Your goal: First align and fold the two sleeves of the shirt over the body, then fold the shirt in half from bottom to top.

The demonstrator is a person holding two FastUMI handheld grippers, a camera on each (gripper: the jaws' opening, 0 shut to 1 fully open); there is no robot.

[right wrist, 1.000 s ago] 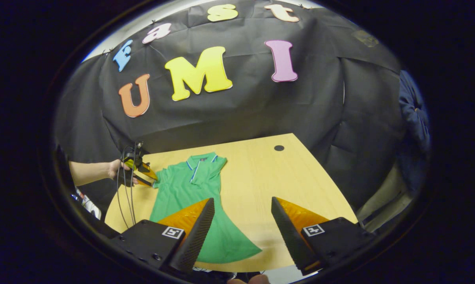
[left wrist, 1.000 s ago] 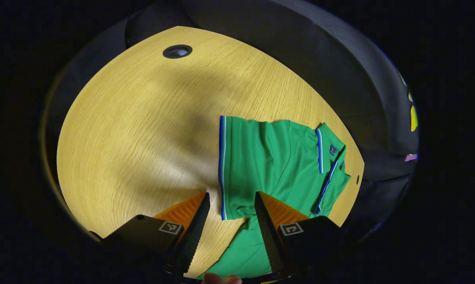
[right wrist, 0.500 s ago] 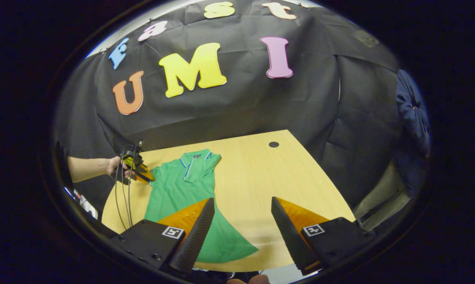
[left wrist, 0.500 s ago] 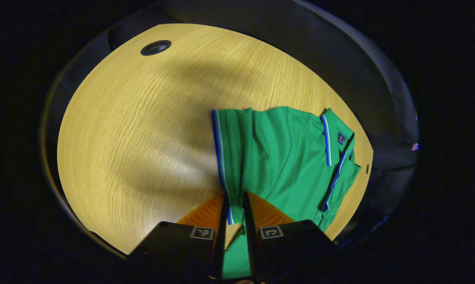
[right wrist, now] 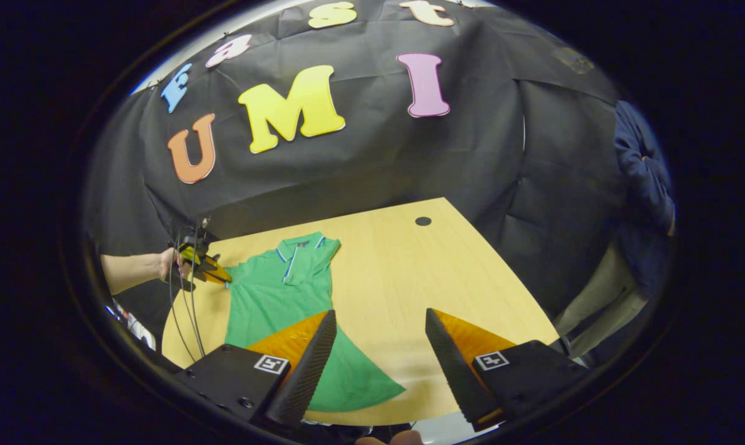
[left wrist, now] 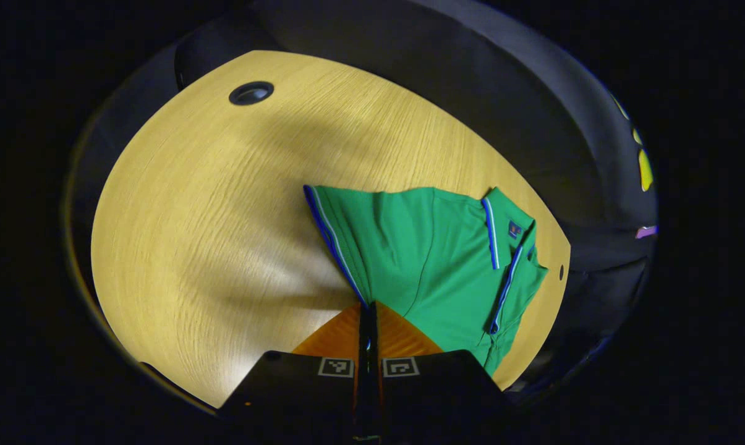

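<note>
A green polo shirt (left wrist: 446, 259) with blue-striped trim lies on the wooden table (left wrist: 211, 204), collar (left wrist: 502, 247) to the right in the left gripper view. My left gripper (left wrist: 367, 307) is shut on the near corner of the sleeve's striped cuff (left wrist: 334, 238), which slants up from the fingers. In the right gripper view the shirt (right wrist: 273, 296) lies lengthwise at the table's left, hem nearest. The left gripper (right wrist: 204, 267), held by a hand (right wrist: 169, 266), pinches its left sleeve. My right gripper (right wrist: 381, 316) stands open above the hem side, with nothing between its fingers.
The table (right wrist: 409, 272) has a round cable hole (right wrist: 423, 220) at its far right corner, the same hole (left wrist: 251, 93) lying far left in the left gripper view. Cables (right wrist: 190, 309) hang from the left gripper. A person in dark blue (right wrist: 641, 167) stands at the right.
My left gripper went from open around the cuff corner to shut on it, and the cuff now slants and is drawn toward the fingers. The right gripper stayed open and barely shifted.
</note>
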